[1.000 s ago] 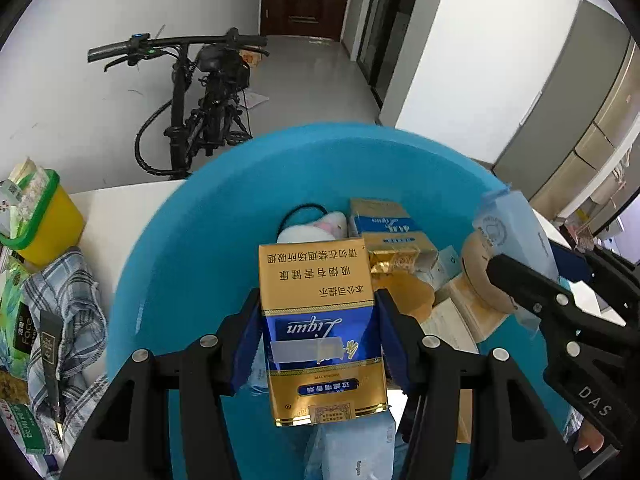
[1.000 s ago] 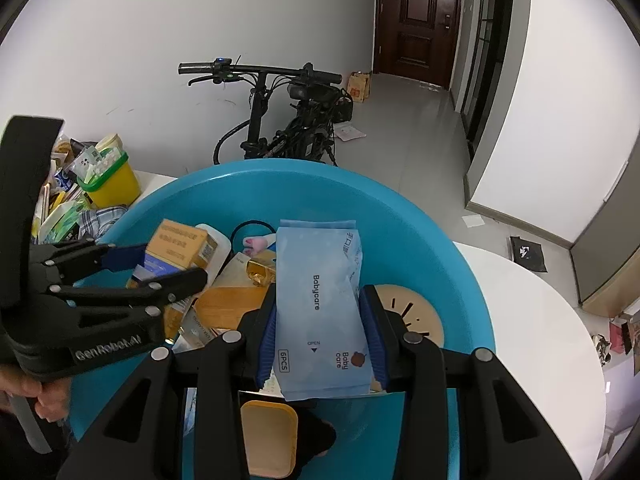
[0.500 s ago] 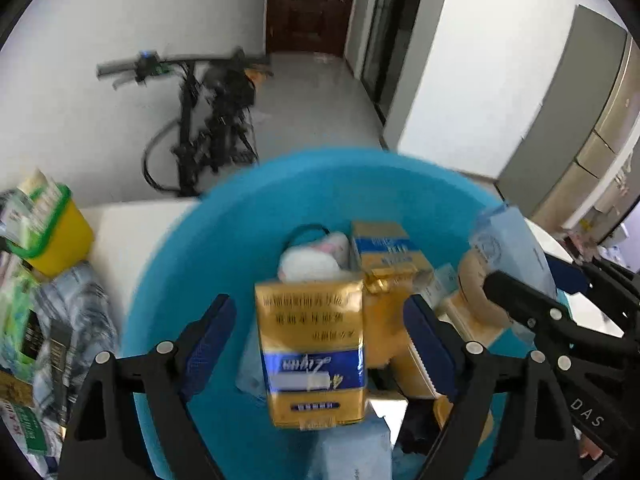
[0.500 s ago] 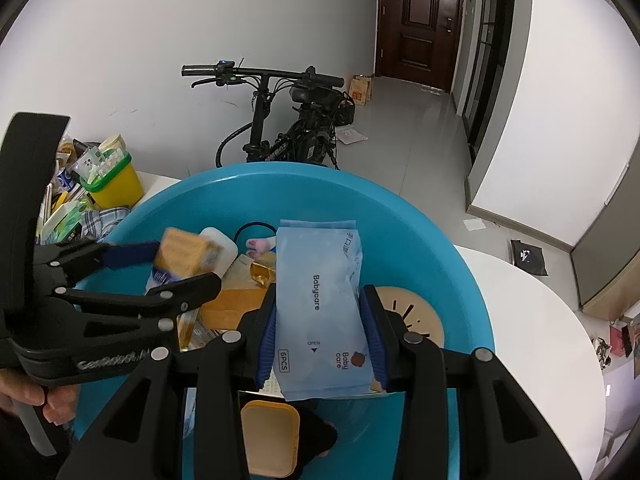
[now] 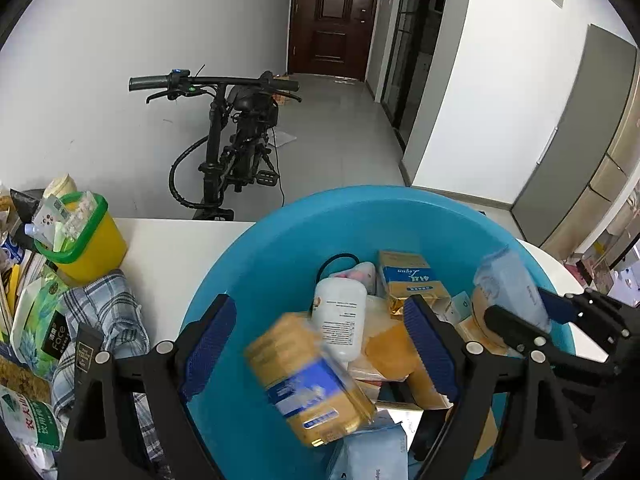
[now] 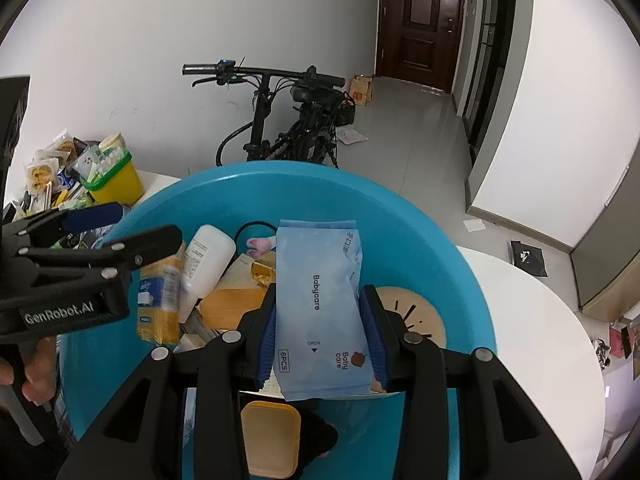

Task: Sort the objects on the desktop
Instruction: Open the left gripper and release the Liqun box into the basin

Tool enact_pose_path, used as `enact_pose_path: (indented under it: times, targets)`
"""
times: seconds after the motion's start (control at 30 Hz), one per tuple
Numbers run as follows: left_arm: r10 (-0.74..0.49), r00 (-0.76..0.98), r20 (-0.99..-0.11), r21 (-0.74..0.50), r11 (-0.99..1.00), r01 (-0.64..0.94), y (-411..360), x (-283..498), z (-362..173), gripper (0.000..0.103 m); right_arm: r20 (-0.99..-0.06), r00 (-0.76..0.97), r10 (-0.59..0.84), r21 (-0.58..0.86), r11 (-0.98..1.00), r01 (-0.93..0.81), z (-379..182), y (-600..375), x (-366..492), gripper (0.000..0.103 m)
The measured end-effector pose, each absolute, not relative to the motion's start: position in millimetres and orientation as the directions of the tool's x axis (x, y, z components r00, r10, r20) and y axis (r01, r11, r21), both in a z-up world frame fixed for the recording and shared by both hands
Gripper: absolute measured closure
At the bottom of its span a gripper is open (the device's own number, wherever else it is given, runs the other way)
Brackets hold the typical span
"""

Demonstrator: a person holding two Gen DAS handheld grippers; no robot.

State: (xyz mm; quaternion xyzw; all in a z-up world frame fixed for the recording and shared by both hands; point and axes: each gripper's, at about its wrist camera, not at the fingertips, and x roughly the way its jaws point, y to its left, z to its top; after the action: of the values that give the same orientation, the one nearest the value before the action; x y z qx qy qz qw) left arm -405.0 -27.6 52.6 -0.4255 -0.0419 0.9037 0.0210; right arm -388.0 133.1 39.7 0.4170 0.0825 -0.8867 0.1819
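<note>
The left gripper [image 5: 320,344] stands with its jaws spread wide over the blue basin [image 5: 248,280] on the white desk [image 5: 172,248]; nothing is pressed between them. A gold and blue box [image 5: 310,380], smeared by blur, lies tilted in the gap, its print unreadable. The right gripper [image 6: 320,336] has its jaws clenched on a pale blue wipes pack [image 6: 320,300], which hides the basin's contents behind it. A white bottle [image 6: 204,264] lies left of the pack.

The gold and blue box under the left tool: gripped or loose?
Loose. The gold and blue box lies tilted and blurred inside the blue basin, between the left tool's spread pads, neither touching it.
</note>
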Motion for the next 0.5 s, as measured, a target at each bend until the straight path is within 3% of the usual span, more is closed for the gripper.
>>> enact_pose_path:
  times: [0.5]
  targets:
    - [0.075, -0.629, -0.774, -0.086, -0.996, -0.014, -19.7, -403.8, 49.7, 0.015, -0.78, -0.571, -0.256, 0.003, -0.914, 0.405, 32.0, 127.9, -386.5, 0.066]
